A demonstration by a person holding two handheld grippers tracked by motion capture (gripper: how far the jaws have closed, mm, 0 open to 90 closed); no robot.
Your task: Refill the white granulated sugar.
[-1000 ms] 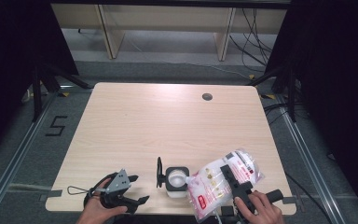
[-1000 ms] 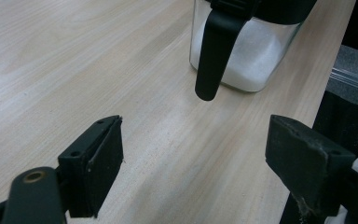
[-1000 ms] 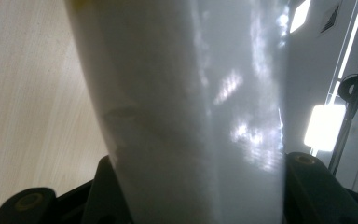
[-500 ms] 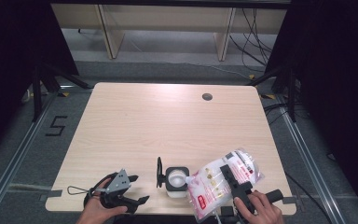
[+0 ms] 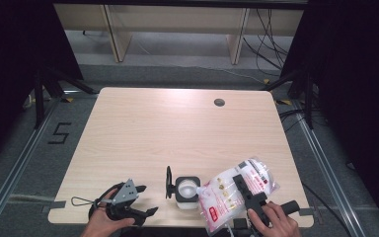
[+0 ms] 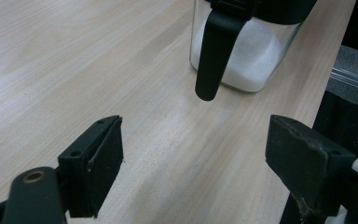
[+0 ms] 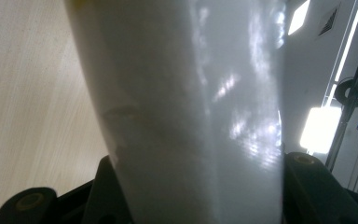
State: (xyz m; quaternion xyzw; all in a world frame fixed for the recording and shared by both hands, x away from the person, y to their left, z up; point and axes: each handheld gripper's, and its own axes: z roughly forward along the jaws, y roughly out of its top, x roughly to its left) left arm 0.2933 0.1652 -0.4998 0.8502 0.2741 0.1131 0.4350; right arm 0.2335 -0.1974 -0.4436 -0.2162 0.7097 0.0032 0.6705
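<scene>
We've got the right gripper (image 5: pixel 242 190) clenched on the bag (image 5: pixel 237 190), tilted, low corner over the open jar (image 5: pixel 187 190) just left of it. Left gripper (image 5: pixel 145 200) released, jar farther off.

high view: looked forward and down from above the table's (image 5: pixel 177 128) near edge | left gripper view: low, close over the tabletop, faced the jar (image 6: pixel 249 51) that high view shared (image 5: pixel 186 190) | right gripper view: pressed against the bag (image 7: pixel 191 112)
</scene>
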